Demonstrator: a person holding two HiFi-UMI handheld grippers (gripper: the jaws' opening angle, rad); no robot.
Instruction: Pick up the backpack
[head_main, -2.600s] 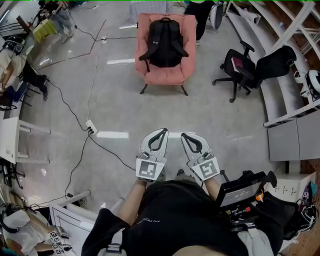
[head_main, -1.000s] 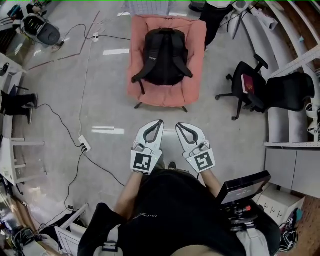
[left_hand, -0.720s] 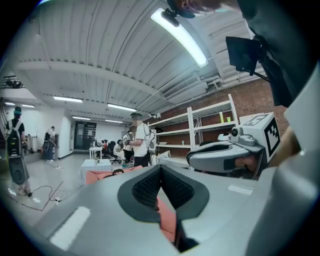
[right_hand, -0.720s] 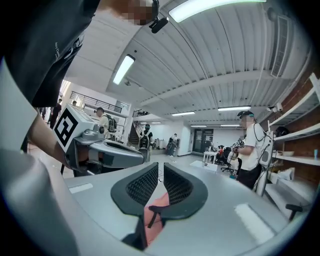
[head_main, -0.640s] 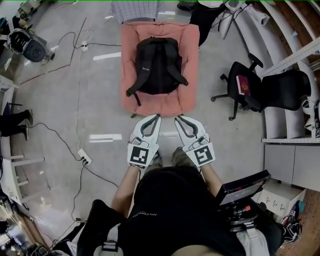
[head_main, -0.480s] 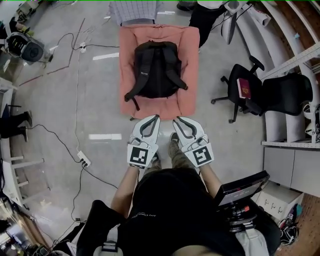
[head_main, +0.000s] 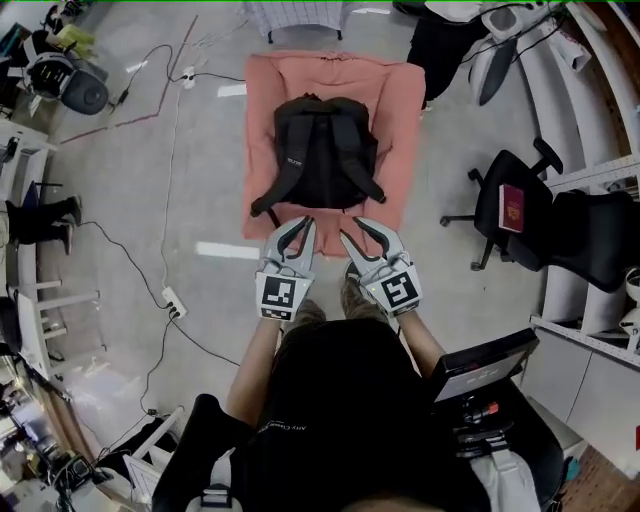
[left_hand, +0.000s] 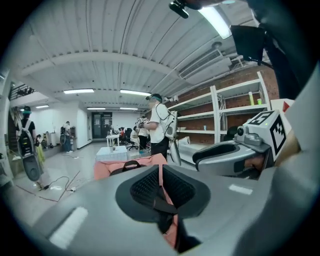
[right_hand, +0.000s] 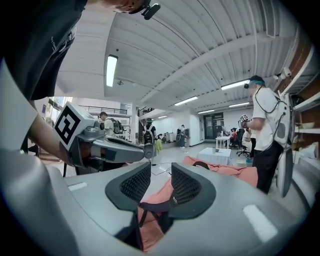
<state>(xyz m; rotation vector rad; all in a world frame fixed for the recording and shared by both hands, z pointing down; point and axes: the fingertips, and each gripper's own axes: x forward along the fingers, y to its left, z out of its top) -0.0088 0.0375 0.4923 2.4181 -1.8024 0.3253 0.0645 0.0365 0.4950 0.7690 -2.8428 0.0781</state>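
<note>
Ahead of both tips, backpack (head_main: 322, 150) is waiting; right tool (head_main: 352, 230) has just been opening, left tool (head_main: 306, 226) just easing apart, all but together, both empty; I'm wanting wider.

The head camera looks steeply down from above the person, taking in the left gripper (head_main: 304, 222) and the right gripper (head_main: 352, 229) at mid-frame, with the pink armchair (head_main: 400, 90) just ahead of them. Each gripper camera sits low behind its own jaws and looks nearly level along them toward that armchair. All three views share the armchair, and each gripper view catches the other gripper at its side.
</note>
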